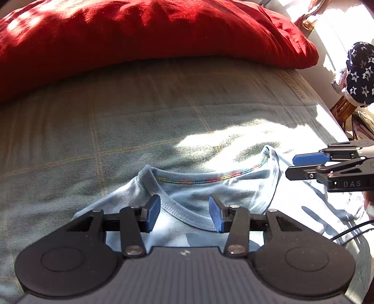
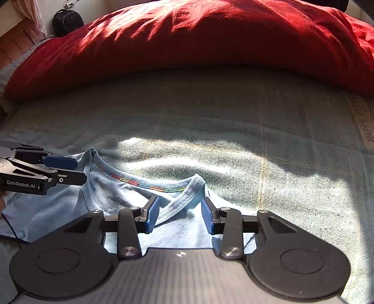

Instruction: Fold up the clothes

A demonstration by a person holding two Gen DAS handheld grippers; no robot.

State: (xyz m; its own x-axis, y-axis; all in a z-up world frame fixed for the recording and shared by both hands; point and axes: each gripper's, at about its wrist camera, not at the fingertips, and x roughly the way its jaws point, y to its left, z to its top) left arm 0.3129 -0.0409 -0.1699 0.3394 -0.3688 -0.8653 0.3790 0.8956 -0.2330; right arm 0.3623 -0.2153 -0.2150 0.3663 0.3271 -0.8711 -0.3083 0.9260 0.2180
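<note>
A light blue T-shirt (image 1: 198,194) lies flat on the bed, its ribbed collar (image 1: 187,217) with rainbow stitching facing the pillow. My left gripper (image 1: 184,214) is open just above the left side of the collar, whose front band runs between the blue pads. In the right wrist view the shirt (image 2: 187,231) shows too. My right gripper (image 2: 180,214) is open over the collar's right corner (image 2: 196,184). Each gripper appears in the other's view: the right gripper (image 1: 294,167) at the far right, the left gripper (image 2: 77,169) at the far left, both open.
A big red pillow (image 1: 140,39) lies across the far side of the grey-green checked blanket (image 1: 116,131). A navy star-patterned cloth (image 1: 361,72) and wooden furniture stand off the bed's right edge. A black cable (image 1: 350,230) trails by the shirt. A dark bag (image 2: 67,21) sits far left.
</note>
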